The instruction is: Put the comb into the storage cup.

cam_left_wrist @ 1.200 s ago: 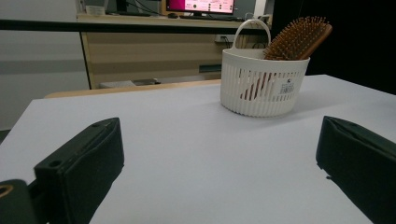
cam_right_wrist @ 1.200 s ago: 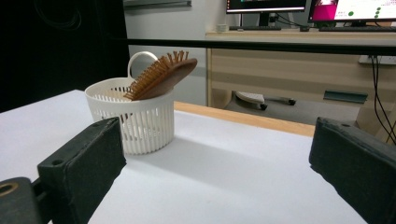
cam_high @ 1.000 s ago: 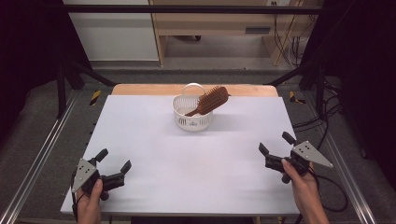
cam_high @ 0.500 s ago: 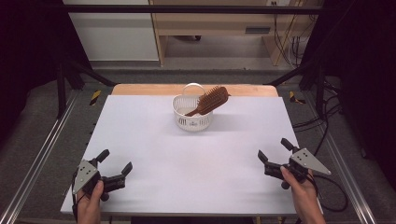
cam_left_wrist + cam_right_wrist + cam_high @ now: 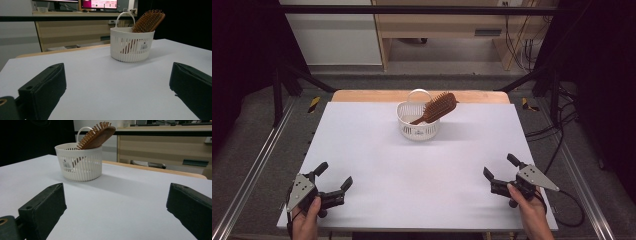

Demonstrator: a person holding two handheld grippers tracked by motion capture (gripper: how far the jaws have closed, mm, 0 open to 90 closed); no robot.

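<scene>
A: Where do we have the two grippers right now?

B: Both sit low at the near edge of the table. We hold the left gripper at the near left corner and the right gripper at the near right corner, well apart from each other.

A: And their jaws?

B: Spread wide on both, with nothing between them. In the left gripper view and the right gripper view the black jaws stand far apart with only bare white tabletop in the gap.

A: What about the basket and the brush?

B: The white basket stands upright at the far middle of the table, well away from both grippers. The wooden hairbrush leans in it, handle down inside, bristled head poking out over the right rim. From the left gripper view the basket is ahead and a little right, the hairbrush rising above it.

A: Has anything changed from a second ago?

B: Our right gripper has drawn back toward the near edge and sits lower in the high view than it did. Our left gripper has barely shifted. Both were already wide apart then. The basket and hairbrush have not moved.
</scene>
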